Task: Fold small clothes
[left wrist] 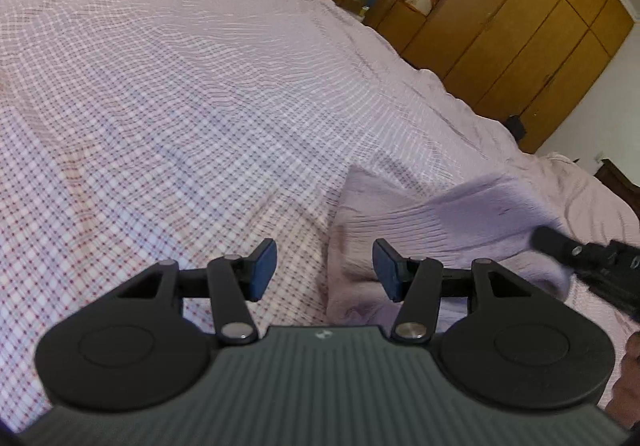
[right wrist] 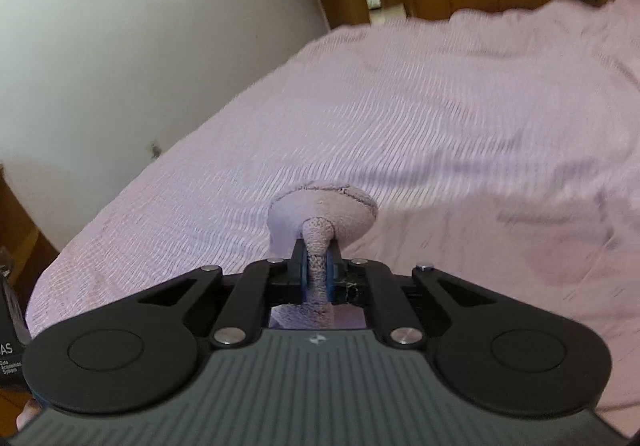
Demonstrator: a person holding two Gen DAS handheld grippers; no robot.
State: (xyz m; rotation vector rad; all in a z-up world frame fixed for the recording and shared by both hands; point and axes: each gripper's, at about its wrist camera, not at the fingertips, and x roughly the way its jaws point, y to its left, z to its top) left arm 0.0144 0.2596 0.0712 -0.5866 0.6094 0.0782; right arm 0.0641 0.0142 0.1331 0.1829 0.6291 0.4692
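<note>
A small lilac knit garment, sock-like and ribbed [left wrist: 432, 230], lies on the checked bed sheet [left wrist: 180, 106] at the lower right of the left wrist view, partly lifted and blurred on its right side. My left gripper [left wrist: 325, 269] is open and empty, its right pad over the garment's left edge. My right gripper [right wrist: 316, 270] is shut on the lilac garment [right wrist: 320, 218], pinching a bunched part that hangs above the bed. The right gripper also shows in the left wrist view [left wrist: 592, 262], at the garment's right end.
The pink checked sheet [right wrist: 440, 118] covers the whole bed. A white wall [right wrist: 140, 38] runs along the far side. Wooden wardrobes [left wrist: 520, 26] and a doorway stand beyond the bed's far end. A dark wooden piece [right wrist: 16, 222] sits at the left bed corner.
</note>
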